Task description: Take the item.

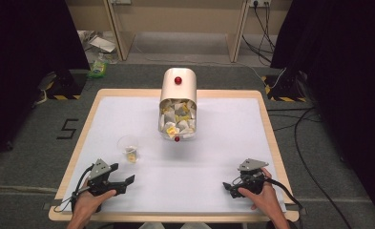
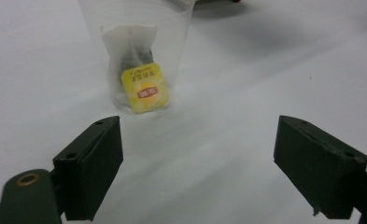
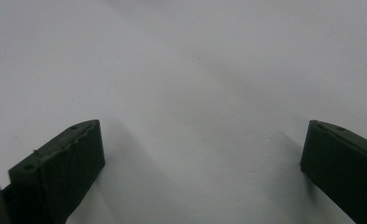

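A clear plastic cup [image 1: 129, 147] stands left of centre on the white table cover, and inside it lies a tea bag with a yellow tag [image 2: 144, 87]. At the back centre a cream container [image 1: 178, 102] with red knobs lies open toward me, packed with several tea bags [image 1: 177, 119]. My left gripper [image 1: 128, 182] rests near the front left, open and empty, a short way in front of the cup [image 2: 137, 51]. Near the front right my right gripper [image 1: 227, 187] also rests open, with bare white cover between its jaws in the right gripper view.
The white cover [image 1: 209, 157] sits on a wooden table [image 1: 269, 129] with a raised light rim. Beyond it lie grey carpet, cables [image 1: 309, 157] at the right, and clutter on the floor at the back left [image 1: 98, 67].
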Available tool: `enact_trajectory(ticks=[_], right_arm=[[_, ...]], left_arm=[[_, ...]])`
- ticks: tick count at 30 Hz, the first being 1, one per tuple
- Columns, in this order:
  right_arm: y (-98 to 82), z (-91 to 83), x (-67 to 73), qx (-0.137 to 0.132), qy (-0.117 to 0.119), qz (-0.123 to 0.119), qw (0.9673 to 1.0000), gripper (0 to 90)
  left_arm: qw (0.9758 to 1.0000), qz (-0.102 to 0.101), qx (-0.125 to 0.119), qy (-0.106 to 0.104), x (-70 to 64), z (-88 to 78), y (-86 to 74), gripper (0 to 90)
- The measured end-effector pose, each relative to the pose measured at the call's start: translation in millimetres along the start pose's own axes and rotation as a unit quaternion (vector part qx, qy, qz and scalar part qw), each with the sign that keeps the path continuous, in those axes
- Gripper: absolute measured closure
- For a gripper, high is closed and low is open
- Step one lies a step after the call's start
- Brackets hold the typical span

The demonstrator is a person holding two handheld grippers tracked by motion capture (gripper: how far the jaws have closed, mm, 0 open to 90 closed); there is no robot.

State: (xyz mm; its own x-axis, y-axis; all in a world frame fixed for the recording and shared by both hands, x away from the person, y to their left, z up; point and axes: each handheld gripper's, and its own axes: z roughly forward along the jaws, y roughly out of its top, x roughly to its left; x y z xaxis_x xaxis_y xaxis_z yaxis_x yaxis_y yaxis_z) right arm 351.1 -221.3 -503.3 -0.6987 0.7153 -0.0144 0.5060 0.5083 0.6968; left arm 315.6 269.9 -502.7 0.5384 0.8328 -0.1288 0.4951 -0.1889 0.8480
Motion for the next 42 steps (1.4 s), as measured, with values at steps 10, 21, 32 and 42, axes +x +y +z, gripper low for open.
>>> enact_trajectory(ticks=[10,21,32,42], right_arm=[[0.0,0.0,0.0,0.0,0.0,0.0,1.0,0.1],[0.0,0.0,0.0,0.0,0.0,0.0,1.0,0.1],[0.0,0.0,0.1,0.0,0.0,0.0,1.0,0.1],[0.0,0.0,0.1,0.0,0.0,0.0,1.0,0.1]], left_arm=[[0.9998,0.007,0.019,-0.004,-3.3,-2.6,-6.3,15.1],[0.9994,0.013,0.032,0.001,-4.8,-10.1,-14.5,15.1],[0.9989,0.029,0.035,0.007,-15.6,-11.3,-26.7,14.9],[0.9985,0.04,0.026,0.027,-19.6,-11.9,-31.9,14.3]])
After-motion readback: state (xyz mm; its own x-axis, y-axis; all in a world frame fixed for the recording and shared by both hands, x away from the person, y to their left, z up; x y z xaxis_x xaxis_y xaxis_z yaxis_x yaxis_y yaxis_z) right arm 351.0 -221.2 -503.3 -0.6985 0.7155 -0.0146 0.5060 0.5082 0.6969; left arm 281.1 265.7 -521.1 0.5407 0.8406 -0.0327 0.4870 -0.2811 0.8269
